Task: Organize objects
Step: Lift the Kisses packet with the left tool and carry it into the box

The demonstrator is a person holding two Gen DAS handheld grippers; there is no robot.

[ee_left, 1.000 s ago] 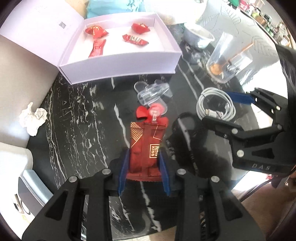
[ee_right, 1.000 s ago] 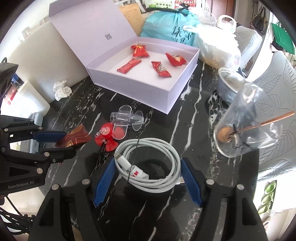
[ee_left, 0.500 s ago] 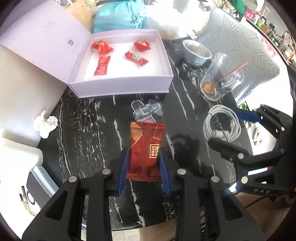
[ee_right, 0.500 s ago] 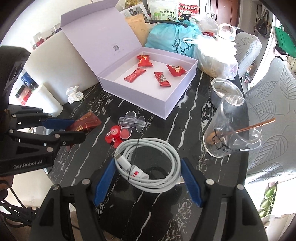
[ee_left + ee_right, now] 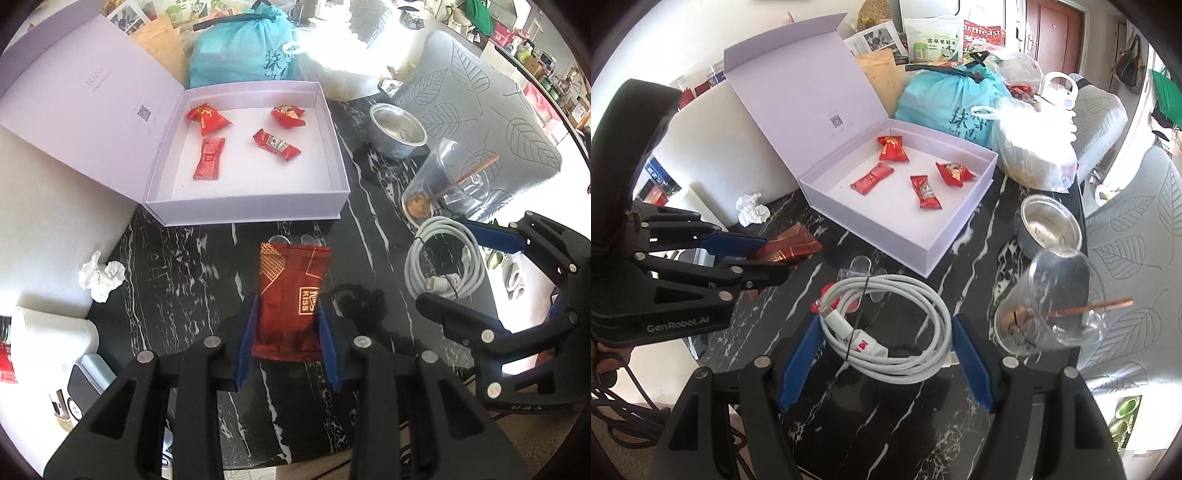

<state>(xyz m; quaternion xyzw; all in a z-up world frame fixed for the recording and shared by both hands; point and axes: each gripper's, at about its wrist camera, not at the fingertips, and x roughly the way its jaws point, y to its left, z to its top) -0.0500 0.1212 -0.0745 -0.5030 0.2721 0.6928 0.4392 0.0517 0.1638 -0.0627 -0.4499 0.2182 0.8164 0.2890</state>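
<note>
While a dark red snack packet is clamped between the blue pads of the left gripper, it is held clear above the black marble table, short of the open lilac box. Four red wrapped candies are seen lying apart on the white floor of that box, whose lid is folded back. A coiled white cable is gripped across its width by the right gripper and is likewise kept off the tabletop. Below the cable, a clear plastic piece and a small red item are partly hidden; what they are cannot be told. To the right, a clear plastic cup with a brown stick in it is seen tilted, beside a metal bowl. A crumpled white tissue is left near the table's left edge.
</note>
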